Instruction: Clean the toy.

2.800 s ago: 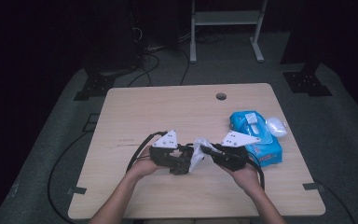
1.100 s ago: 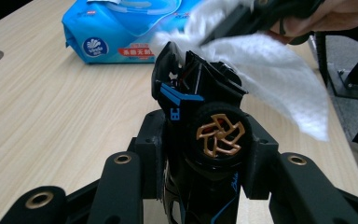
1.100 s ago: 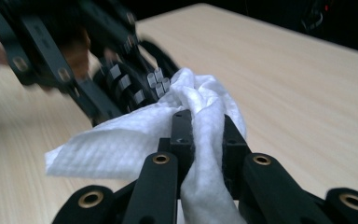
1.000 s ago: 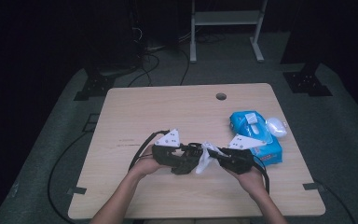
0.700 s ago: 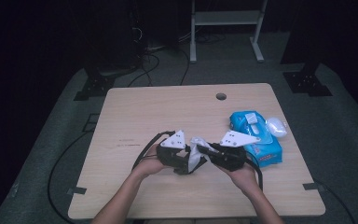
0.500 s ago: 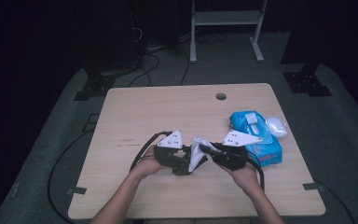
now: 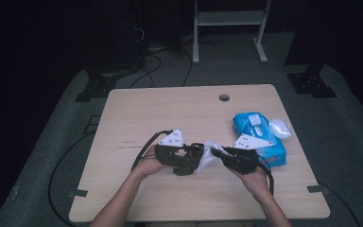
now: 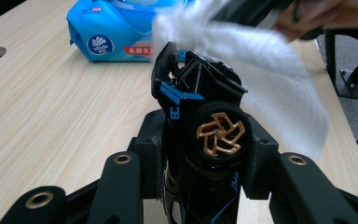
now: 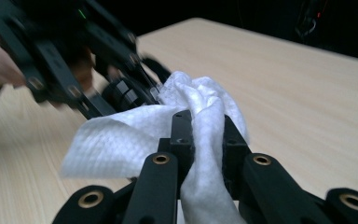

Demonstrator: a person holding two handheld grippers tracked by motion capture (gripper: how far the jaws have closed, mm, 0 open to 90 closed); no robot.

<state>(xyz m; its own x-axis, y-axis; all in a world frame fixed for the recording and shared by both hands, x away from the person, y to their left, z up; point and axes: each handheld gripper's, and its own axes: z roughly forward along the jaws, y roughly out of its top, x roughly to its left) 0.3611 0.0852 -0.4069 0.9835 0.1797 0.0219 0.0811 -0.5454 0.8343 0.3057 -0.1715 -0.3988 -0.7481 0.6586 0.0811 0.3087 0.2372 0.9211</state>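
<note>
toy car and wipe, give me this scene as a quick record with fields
work in hand: wiping a toy car with a white wipe
left tool: shut on the toy car, a black car with blue trim and a gold-spoked wheel
right tool: shut on the white wipe, bunched between its jaws
contact: wipe pressed against the car's far end
height: car and wipe look held above the table, near its front middle
nearby: blue wipes pack to the right, small white object beside it

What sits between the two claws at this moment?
A white wipe, pinched by the right claw, lies against the black toy car clamped in the left claw; the high view shows it.
</note>
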